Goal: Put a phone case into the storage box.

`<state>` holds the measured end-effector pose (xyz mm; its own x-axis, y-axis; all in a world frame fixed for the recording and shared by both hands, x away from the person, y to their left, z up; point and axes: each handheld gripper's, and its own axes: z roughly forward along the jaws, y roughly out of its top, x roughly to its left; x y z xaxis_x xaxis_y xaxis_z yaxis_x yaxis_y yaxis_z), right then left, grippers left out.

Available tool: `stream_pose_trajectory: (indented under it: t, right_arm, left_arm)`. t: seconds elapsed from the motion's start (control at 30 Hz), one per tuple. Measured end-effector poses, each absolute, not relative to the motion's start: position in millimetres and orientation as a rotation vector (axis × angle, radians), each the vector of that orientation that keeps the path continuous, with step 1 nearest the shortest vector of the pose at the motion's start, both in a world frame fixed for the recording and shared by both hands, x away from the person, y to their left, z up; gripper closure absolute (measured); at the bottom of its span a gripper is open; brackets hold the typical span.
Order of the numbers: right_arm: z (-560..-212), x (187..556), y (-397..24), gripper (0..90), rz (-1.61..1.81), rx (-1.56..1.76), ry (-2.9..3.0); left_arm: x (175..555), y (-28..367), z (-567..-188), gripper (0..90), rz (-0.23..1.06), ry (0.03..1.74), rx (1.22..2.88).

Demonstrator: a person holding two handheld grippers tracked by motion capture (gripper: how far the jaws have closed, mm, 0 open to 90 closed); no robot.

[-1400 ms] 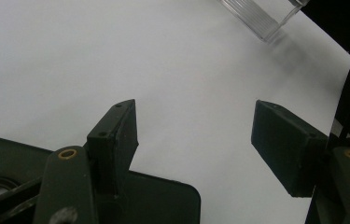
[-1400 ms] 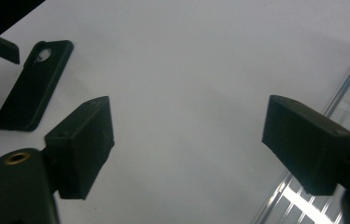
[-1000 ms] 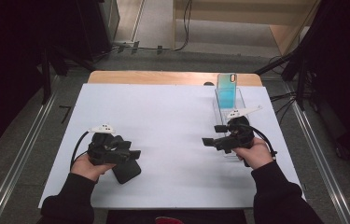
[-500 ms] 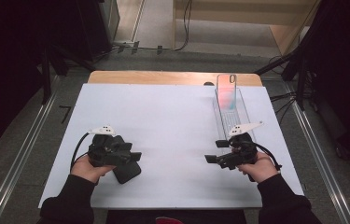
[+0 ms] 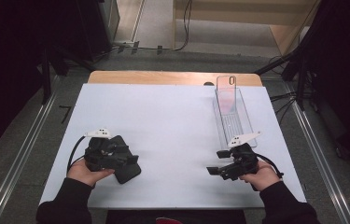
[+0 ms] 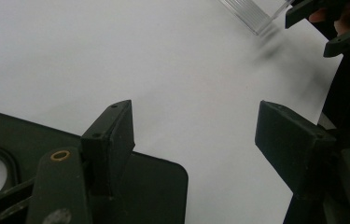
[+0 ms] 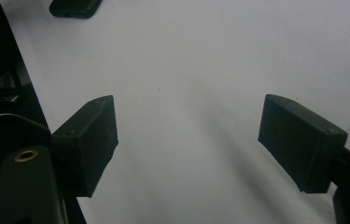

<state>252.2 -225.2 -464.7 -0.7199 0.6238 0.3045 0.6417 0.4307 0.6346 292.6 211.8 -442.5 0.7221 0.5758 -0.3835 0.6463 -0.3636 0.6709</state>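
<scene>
The black phone case [image 5: 127, 171] is lying flat on the white surface [image 5: 163, 126] near the front left, right under the left gripper [image 5: 125, 158]. In the left gripper view the case [image 6: 154, 186] sits below one jaw and pokes a bit into the gap, with a round camera cutout showing at its far left. The jaws are spread wide and have just been opening a touch more; the other jaw stands well clear of the case, so there's no clamp on it. Case looks matte black with rounded corners.

Over on the right, the right gripper [image 5: 213, 163] hangs just above the surface with its jaws wide apart too and only bare white between them [image 7: 186, 140].

Behind it there's a clear plastic tray [image 5: 249, 136] running toward the far edge, with a see-through phone case [image 5: 227, 93] propped up at its far end.
</scene>
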Motion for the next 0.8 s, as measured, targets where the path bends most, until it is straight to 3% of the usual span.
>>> stream_pose_trajectory:
  t: [0.5, 0.6, 0.77, 0.8]
  right_arm:
    - [-465, 252, -226, 18.0, -1.201, -1.155, -2.634]
    - [-465, 253, -225, 18.0, -1.203, -1.149, -2.631]
    - [-465, 255, -224, 18.0, -1.205, -1.132, -2.631]
    - [-465, 255, -223, 18.0, -1.206, -1.126, -2.634]
  left_arm:
    - [299, 259, -444, 45.4, -0.01, 1.162, 2.032]
    - [299, 269, -443, 57.9, 0.014, 1.224, 2.015]
    - [293, 277, -441, 89.4, 0.071, 1.255, 2.013]
    - [294, 277, -443, 89.8, 0.068, 1.26, 2.025]
